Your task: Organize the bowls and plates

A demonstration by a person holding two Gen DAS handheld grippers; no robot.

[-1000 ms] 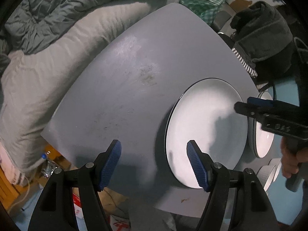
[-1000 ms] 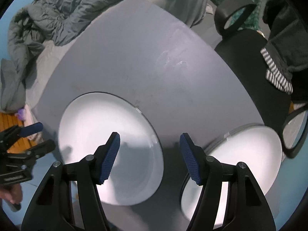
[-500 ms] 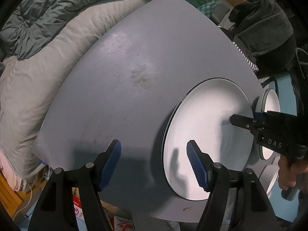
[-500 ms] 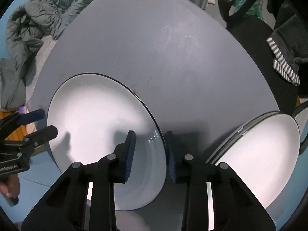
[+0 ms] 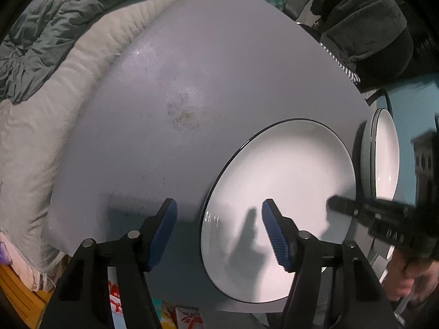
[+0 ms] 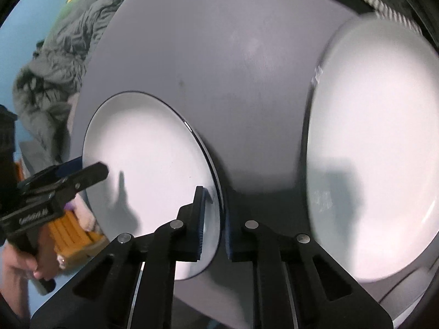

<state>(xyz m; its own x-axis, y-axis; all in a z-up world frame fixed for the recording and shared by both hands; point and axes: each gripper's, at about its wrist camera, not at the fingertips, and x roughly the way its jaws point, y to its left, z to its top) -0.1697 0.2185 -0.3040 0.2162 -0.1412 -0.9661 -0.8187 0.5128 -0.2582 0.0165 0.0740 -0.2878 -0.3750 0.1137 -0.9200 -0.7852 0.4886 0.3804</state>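
A large white plate (image 5: 279, 181) with a thin dark rim lies on the grey table (image 5: 205, 82). My right gripper (image 6: 215, 224) is shut on this plate's (image 6: 148, 164) right rim, one pad above and one below; in the left wrist view the right gripper (image 5: 354, 207) reaches in from the right. My left gripper (image 5: 219, 227) hovers over the plate's left rim. Its jaws are closing with the rim between them, and the pads (image 5: 270, 219) are not touching it. The left gripper (image 6: 87, 166) also shows at the plate's far side. A second white plate (image 6: 370, 150) sits further right.
Grey-green bedding (image 5: 55, 41) and a white quilt (image 5: 41, 137) border the table's left side. Dark clothing (image 5: 365, 22) is piled on a chair at the back right. The second plate (image 5: 384, 159) overhangs the table's right edge. A person's hand (image 6: 24, 260) holds the left gripper.
My right gripper came down over the plate's right rim and shut on it while rolling. My left gripper sank toward the left rim and its jaws narrowed a little.
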